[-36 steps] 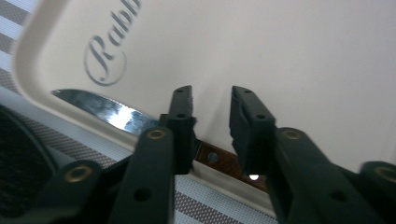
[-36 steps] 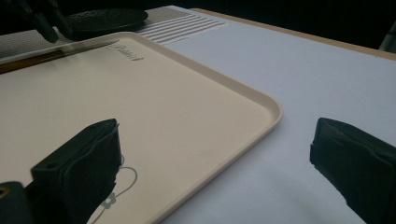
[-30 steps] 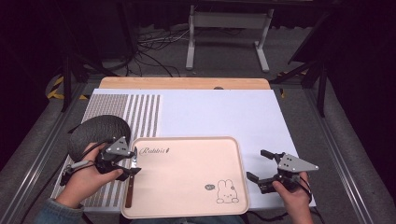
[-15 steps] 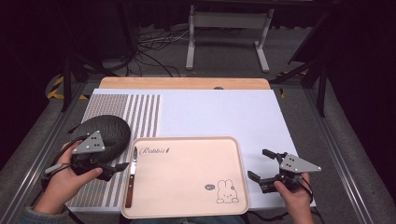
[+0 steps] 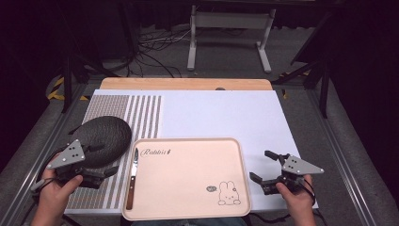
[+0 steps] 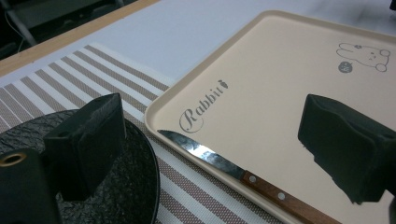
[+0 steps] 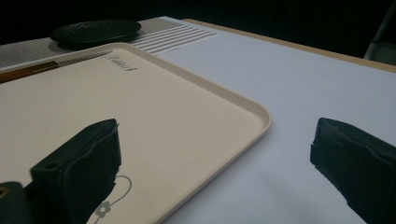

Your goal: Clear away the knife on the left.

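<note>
A beige tray (image 5: pixel 188 150) printed with "Rabbit" and a bunny lies at the table's front centre. A knife (image 5: pixel 131 181) with a wooden handle lies inside it along the left rim, blade pointing away from me. My left gripper (image 5: pixel 104 161) is open just left of the tray, over the near edge of a black textured plate (image 5: pixel 106 132). In the left gripper view the knife (image 6: pixel 224 163) and the tray (image 6: pixel 280 70) lie between the parted jaws of my left gripper (image 6: pixel 215 140). My right gripper (image 5: pixel 263 166) stands open and empty beside the tray's right rim (image 7: pixel 252 112).
A striped placemat (image 5: pixel 141 113) covers the table's left part under the plate (image 6: pixel 126 186). White tabletop (image 5: pixel 221 113) stretches behind the tray to a wooden strip (image 5: pixel 188 84). A metal stand (image 5: pixel 226 33) and cables lie on the floor beyond.
My left gripper has drawn back left from the knife at the tray's left rim and now sits lower by the plate. The knife stays in the tray. My right gripper has barely moved.
</note>
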Tool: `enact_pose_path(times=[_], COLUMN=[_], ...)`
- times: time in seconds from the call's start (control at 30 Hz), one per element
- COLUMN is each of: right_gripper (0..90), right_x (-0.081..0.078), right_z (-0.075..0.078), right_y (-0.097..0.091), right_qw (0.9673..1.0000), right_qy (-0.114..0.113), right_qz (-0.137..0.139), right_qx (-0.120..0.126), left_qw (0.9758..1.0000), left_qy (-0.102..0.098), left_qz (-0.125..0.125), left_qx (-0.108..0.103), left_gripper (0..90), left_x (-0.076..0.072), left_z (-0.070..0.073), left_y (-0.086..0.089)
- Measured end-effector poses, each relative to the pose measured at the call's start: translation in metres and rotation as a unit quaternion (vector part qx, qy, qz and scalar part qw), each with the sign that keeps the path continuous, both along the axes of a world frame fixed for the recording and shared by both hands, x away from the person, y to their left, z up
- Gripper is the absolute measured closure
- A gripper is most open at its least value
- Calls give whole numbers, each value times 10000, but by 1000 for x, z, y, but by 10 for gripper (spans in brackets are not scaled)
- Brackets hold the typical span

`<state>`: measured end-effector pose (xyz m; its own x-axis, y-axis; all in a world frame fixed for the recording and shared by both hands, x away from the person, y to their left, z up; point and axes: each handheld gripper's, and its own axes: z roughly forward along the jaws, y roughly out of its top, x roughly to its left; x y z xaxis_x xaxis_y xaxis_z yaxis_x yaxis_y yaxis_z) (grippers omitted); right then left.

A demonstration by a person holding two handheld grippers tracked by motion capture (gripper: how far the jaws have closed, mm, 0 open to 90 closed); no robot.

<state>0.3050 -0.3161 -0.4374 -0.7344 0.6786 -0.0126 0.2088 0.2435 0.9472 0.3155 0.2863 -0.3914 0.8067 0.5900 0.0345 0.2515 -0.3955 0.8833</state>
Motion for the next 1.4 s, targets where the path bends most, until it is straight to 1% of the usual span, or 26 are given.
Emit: enact_pose_path(times=[0.1,0.13,0.17,0.23,0.27,0.3,0.37,0.47,0.53,0.63,0.67,0.8,0.83,0.87,0.9,0.93,0.97,1.0,1.03,1.1,1.13,1.17,1.2,1.23,1.33,1.4], right_gripper=[24,24,24,24,24,24,24,24,24,23,23,23,23,23,23,23,23,23,23,23,23,23,23,23,22,22], right_x=[0,0,0,0,0,0,-1,-1,-1,-1,-1,-1,-1,-1,-1,-1,-1,-1,-1,-1,-1,-1,0,0,1,2], right_z=[0,0,0,0,0,0,1,1,1,1,1,1,1,1,0,0,0,0,0,-1,-1,-1,-2,-3,-4,-5], right_y=[0,-1,-1,-1,-1,-1,-1,-2,-2,-2,-2,-2,-2,-2,-3,-3,-3,-3,-3,-4,-4,-4,-5,-5,-6,-8], right_qw=[10000,10000,10000,10000,10000,10000,10000,10000,10000,10000,10000,9999,9999,9999,9999,9999,9999,9999,9999,9999,9999,9999,9998,9999,9997,9996], right_qy=[-4,-16,-20,-43,-43,-52,-68,-80,-80,-78,-76,-83,-85,-90,-91,-89,-88,-88,-88,-96,-94,-89,-91,-71,-27,-26], right_qz=[-3,-5,-7,-13,-13,-18,-16,-29,-34,-45,-46,-39,-40,-47,-43,-47,-48,-61,-66,-65,-71,-83,-81,-104,-129,-150], right_qx=[6,8,17,34,34,32,42,48,40,38,38,44,51,48,62,67,70,68,79,106,105,108,126,116,186,230], left_qw=[9998,9995,9993,9985,9983,9983,9978,9972,9961,9956,9947,9955,9950,9953,9953,9957,9959,9967,9967,9970,9967,9967,9966,9969,9972,9972], left_qy=[-93,-128,-102,-140,-199,-193,-309,-409,-483,-499,-539,-490,-511,-457,-458,-418,-447,-414,-425,-336,-323,-323,-270,-280,-272,-241], left_qz=[52,54,27,56,74,62,101,142,184,228,233,226,245,232,234,227,278,285,322,352,371,371,413,431,459,446], left_qx=[-151,-268,-360,-524,-546,-546,-580,-614,-711,-755,-839,-785,-828,-827,-827,-790,-741,-643,-612,-594,-648,-648,-662,-595,-528,-545], left_gripper=[78,76,75,70,70,68,61,60,69,69,69,63,62,59,58,57,57,57,57,57,57,57,57,57,55,52], left_x=[-3,-4,-5,-6,-7,-8,-9,-11,-12,-12,-12,-12,-12,-12,-12,-12,-12,-11,-10,-9,-8,-8,-8,-8,-8,-7], left_z=[-6,-9,-10,-15,-17,-19,-23,-28,-32,-37,-39,-46,-49,-50,-52,-53,-56,-58,-61,-64,-66,-66,-68,-68,-69,-70], left_y=[4,6,7,9,10,10,11,15,17,21,21,26,26,28,28,29,29,31,31,33,34,34,35,35,34,33])
